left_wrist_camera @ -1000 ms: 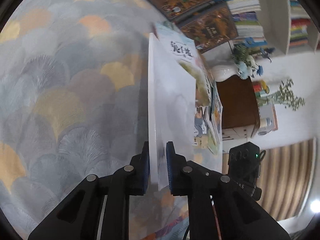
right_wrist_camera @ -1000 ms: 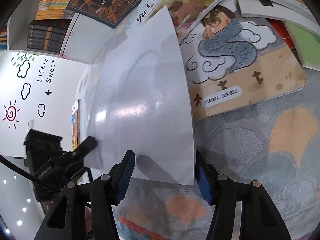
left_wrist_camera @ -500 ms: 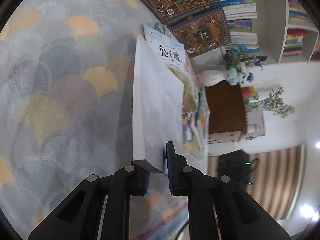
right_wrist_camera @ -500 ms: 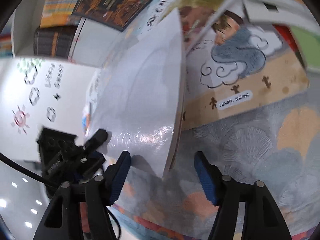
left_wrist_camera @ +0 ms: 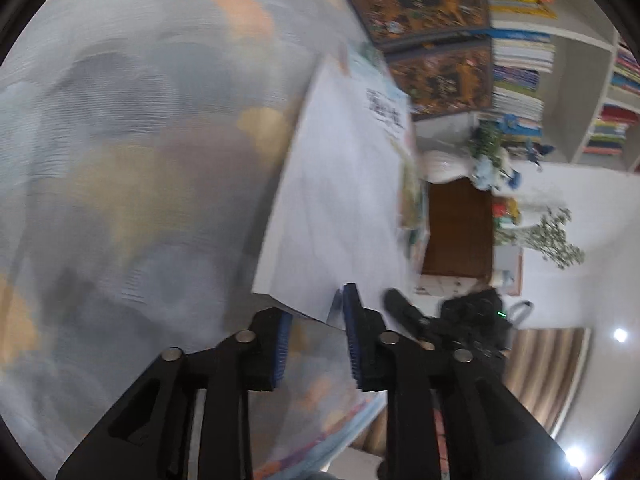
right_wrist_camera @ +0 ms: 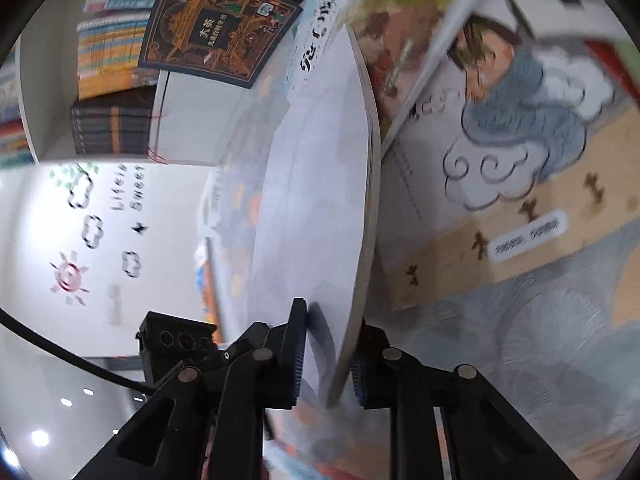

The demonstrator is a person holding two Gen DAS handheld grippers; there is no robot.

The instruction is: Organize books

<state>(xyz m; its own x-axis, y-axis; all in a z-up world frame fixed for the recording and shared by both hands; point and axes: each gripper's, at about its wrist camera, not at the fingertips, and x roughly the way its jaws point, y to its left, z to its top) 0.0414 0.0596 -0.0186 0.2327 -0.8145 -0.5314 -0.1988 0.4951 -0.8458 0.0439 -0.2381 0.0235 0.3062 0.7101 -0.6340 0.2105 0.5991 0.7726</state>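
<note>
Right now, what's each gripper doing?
Left gripper: open, the white book just beyond its pads.
Right gripper: closing around the same book's edge; firm contact cannot be told.

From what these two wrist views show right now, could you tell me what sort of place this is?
Probably a children's reading room or playroom at home: white shelves stacked with colourful books, picture books spread over a patterned rug, and cartoon cloud and sun wall decals.

Even, soft indoor light. Strong motion blur smears the patterned carpet [left_wrist_camera: 132, 184] in the left view; bright ceiling spots glare at four o'clock. Fisheye bending and black vignette ring both pictures' edges.
</note>
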